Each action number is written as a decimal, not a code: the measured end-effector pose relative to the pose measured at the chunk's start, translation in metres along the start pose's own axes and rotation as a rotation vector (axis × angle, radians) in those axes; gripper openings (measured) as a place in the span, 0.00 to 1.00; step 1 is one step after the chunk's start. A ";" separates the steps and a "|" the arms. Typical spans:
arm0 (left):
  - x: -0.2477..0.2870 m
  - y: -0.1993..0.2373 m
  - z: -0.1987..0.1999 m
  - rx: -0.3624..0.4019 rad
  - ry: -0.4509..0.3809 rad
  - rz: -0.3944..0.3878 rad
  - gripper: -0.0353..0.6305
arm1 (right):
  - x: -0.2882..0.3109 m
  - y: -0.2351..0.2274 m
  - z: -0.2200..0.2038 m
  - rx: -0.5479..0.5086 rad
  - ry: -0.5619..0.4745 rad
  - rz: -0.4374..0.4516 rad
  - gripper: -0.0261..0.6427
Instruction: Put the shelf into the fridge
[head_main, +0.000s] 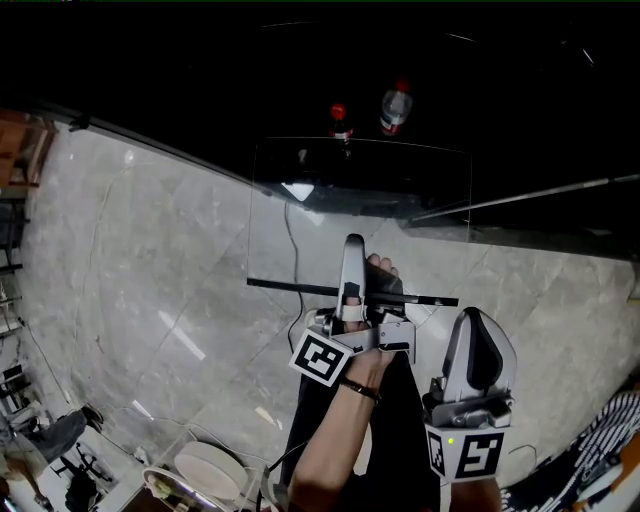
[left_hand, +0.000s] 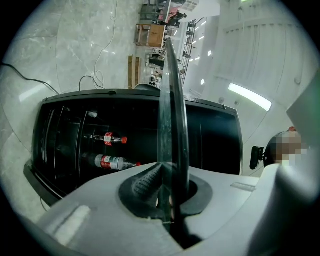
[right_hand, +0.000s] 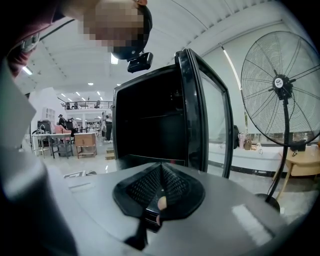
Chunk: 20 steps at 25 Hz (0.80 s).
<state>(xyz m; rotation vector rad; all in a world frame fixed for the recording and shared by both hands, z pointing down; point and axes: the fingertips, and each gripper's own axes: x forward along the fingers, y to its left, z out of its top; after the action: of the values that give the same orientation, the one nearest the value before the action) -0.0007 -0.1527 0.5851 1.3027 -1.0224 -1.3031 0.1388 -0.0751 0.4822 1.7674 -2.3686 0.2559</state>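
left gripper (head_main: 352, 268) clamped on the near edge of the glass shelf (head_main: 360, 215), held level before the open black fridge (left_hand: 65, 135); bottles (left_hand: 112, 162) inside. right gripper (right_hand: 160, 192) closed, empty.

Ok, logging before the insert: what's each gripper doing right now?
Left gripper: closed on the clear glass shelf with the dark edge strip.
Right gripper: closed, nothing between its jaws.
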 end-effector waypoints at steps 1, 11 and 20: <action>0.002 -0.001 0.001 0.003 -0.001 -0.005 0.08 | 0.000 0.000 -0.001 0.002 0.001 0.000 0.03; 0.022 0.013 0.003 0.004 -0.009 0.009 0.08 | 0.001 0.000 0.001 0.005 0.005 0.005 0.03; 0.051 0.021 0.004 0.008 -0.013 0.019 0.08 | 0.007 0.004 0.005 0.010 -0.001 0.008 0.03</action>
<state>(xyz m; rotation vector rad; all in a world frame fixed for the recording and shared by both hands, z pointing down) 0.0004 -0.2065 0.5980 1.2895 -1.0477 -1.2952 0.1334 -0.0813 0.4792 1.7629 -2.3799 0.2683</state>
